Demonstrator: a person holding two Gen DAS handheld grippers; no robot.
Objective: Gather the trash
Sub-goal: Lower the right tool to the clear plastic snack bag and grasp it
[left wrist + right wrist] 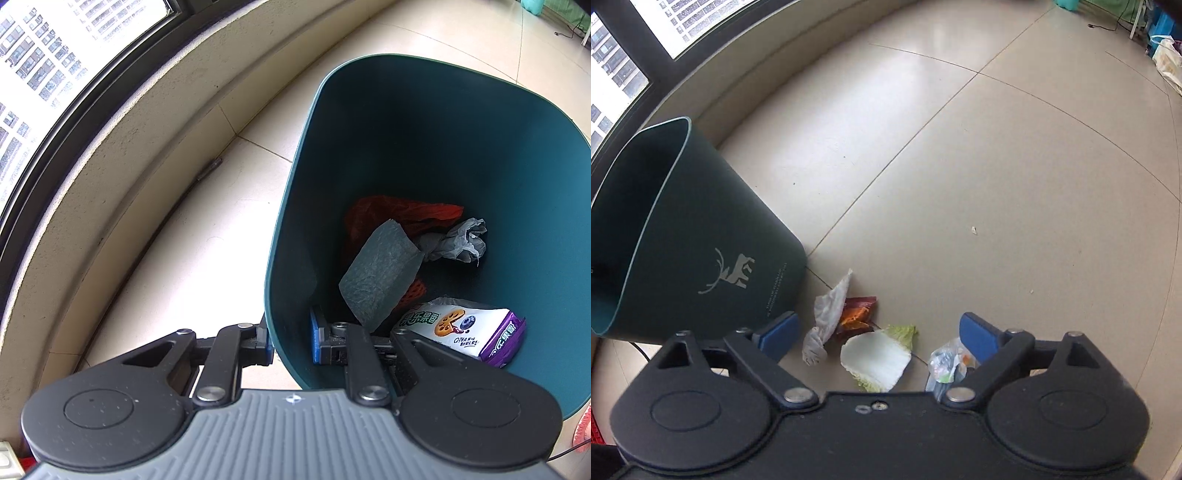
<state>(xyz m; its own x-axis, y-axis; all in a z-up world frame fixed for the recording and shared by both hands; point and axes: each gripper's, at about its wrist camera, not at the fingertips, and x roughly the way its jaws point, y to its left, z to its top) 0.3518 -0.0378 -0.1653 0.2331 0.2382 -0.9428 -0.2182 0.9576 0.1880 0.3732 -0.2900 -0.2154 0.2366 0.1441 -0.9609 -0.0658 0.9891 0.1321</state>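
Trash in the left wrist view lies inside the teal bin: a red bag, grey sponge, crumpled tissue and snack packet. The left claw is clamped on the bin's near wall.

In the right wrist view, the right claw hangs wide and empty above the floor, over a cabbage leaf, white paper, an orange wrapper and a clear wrapper beside the bin.

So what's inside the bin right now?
Inside the bin: a snack packet, grey sponge, crumpled tissue and red bag. Anything beneath them is hidden.
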